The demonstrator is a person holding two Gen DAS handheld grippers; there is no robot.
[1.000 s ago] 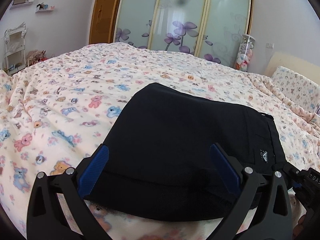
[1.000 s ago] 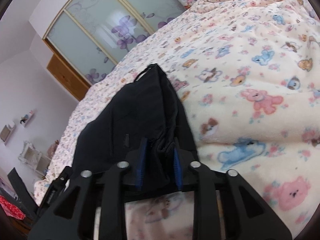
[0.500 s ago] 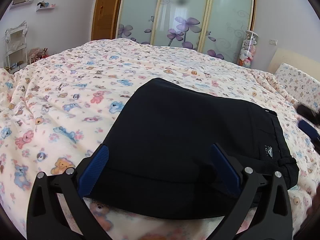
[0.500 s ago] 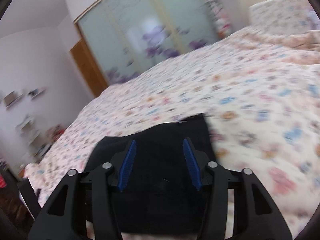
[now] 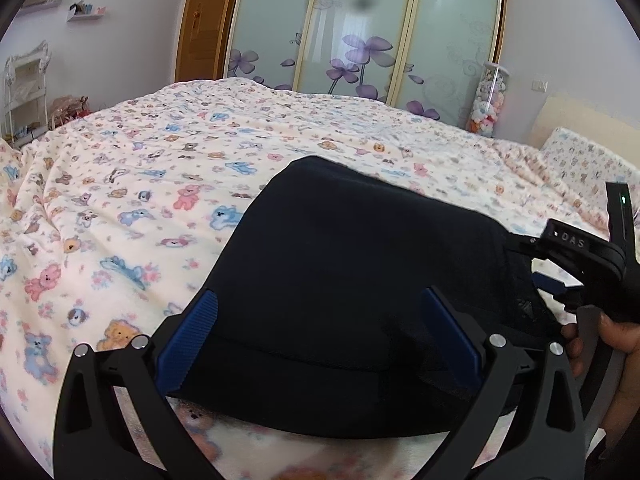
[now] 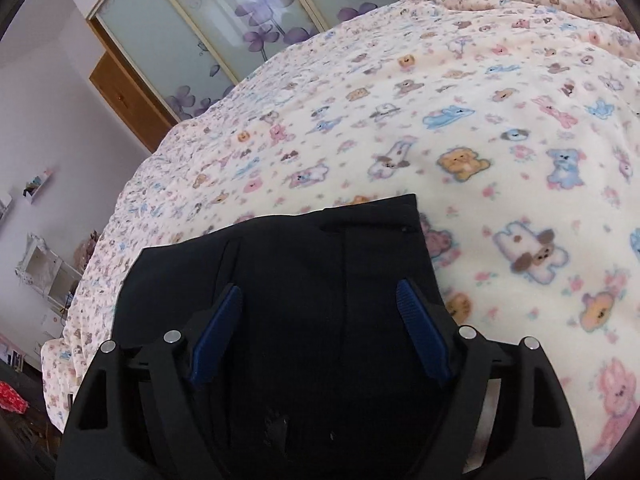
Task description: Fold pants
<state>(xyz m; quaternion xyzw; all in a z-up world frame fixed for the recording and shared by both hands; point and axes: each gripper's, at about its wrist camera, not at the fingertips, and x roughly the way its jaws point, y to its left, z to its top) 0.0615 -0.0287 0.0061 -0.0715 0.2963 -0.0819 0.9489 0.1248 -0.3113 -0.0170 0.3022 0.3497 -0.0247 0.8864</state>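
The black pants lie folded into a compact stack on the bear-print bedspread. My left gripper hovers open over the stack's near edge, its blue pads wide apart and gripping nothing. In the right wrist view the same pants fill the lower middle, waistband end farthest from me. My right gripper is above them with its jaws opening; the cloth lies below the pads, not pinched. The right gripper also shows at the right edge of the left wrist view, held by a hand.
The bedspread stretches all around the pants. A pillow lies at the far right. Behind the bed stand a sliding-door wardrobe, a wooden door, a jar of plush toys and a white shelf unit.
My right gripper let go of the pants' edge, its jaws spread wide, and it swung over the stack. The left gripper stayed where it was, open.
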